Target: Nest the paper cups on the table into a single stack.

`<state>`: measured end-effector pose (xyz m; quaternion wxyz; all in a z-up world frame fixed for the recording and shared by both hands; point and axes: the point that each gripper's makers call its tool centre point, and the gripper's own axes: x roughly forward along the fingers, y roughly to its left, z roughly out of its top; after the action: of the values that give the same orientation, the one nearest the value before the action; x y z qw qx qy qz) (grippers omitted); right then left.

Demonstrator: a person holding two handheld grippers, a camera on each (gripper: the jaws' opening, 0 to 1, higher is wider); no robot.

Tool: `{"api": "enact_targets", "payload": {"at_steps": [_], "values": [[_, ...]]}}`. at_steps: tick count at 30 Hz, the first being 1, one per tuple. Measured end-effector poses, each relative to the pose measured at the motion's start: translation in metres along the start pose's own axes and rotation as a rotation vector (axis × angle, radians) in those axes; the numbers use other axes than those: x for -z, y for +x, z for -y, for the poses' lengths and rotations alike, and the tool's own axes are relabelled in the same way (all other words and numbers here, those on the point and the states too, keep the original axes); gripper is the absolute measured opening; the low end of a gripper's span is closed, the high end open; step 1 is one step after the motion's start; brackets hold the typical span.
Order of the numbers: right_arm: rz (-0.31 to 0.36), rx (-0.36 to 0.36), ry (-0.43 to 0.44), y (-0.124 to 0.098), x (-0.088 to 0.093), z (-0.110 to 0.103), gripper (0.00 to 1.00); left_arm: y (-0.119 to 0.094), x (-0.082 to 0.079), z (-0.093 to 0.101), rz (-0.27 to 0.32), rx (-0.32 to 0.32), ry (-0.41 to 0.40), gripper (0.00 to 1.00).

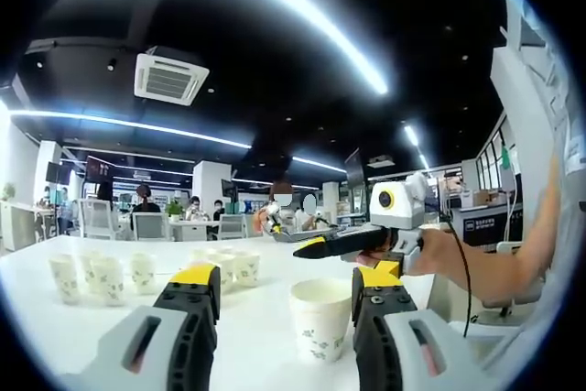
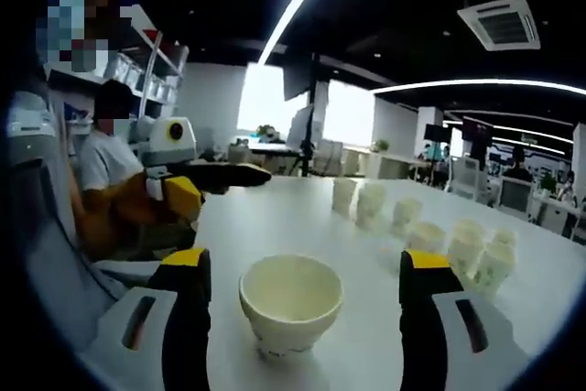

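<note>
Paper cup upright between spread left hand-held gripper jaws, right hand-held gripper spread around it too, white table.

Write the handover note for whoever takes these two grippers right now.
Left gripper: jaws open, empty, a single paper cup standing upright on the white table between them.
Right gripper: jaws open, empty, looking down into that same cup.
The other cups stand loose, apart from one another, farther along the table.
Done: no stack visible yet.
Left: grip the near cup, then nest all of them into one stack.
</note>
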<state>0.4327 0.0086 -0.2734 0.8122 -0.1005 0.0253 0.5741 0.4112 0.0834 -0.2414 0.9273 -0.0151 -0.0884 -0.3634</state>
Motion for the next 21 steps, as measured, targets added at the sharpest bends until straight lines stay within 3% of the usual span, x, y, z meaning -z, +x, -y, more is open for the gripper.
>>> {"api": "enact_targets", "payload": {"at_steps": [8,12,17,21], "values": [[0.033,0.013,0.01,-0.006,-0.003,-0.004,0.89,0.0,0.001,-0.001,-0.001,-0.001,0.001,0.62],[0.115,0.066,0.048,-0.021,-0.014,-0.006,0.88,-0.001,0.0,-0.003,0.007,-0.004,-0.007,0.62],[0.142,0.132,0.032,-0.033,-0.015,-0.015,0.86,0.001,0.007,-0.004,-0.003,-0.004,-0.02,0.62],[0.206,0.228,0.011,-0.049,-0.026,-0.018,0.81,0.005,0.01,0.0,-0.007,-0.003,-0.026,0.62]]}}
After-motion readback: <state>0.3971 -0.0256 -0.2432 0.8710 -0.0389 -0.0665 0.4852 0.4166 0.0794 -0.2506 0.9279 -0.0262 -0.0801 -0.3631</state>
